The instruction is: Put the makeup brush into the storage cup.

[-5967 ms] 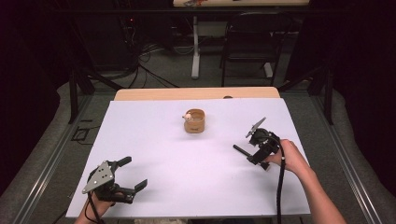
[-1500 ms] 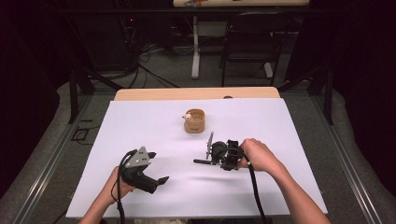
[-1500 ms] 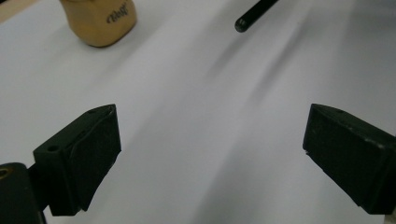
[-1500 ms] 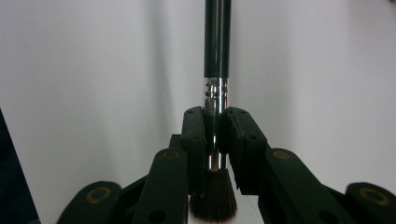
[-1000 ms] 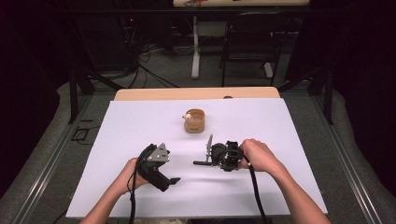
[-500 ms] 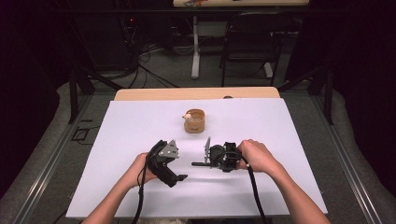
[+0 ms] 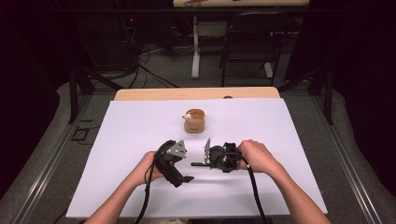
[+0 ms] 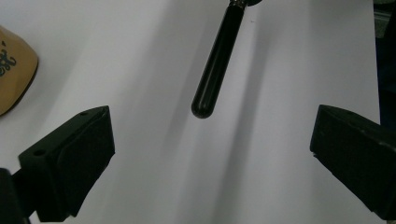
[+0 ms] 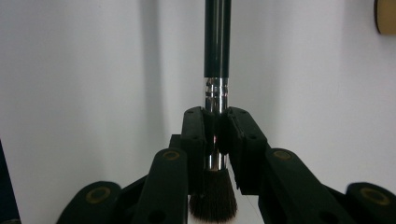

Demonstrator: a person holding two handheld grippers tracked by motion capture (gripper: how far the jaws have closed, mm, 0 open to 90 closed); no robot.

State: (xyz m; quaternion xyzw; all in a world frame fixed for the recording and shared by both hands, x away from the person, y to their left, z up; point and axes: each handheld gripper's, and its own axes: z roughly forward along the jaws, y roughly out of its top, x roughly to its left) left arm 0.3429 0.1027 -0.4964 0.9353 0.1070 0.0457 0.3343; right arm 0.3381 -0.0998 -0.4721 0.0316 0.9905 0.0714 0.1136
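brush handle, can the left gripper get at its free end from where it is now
Probably yes: the left gripper is wide open, the brush handle's rounded tip points toward the gap, nothing lies between, and the right gripper holds the ferrule.

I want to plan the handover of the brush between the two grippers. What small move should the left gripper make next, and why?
Probably ease the left gripper forward until its open jaws flank the handle tip of the brush, then close. The right gripper already clamps the brush at its metal ferrule, and the handle points at the left gripper's gap.
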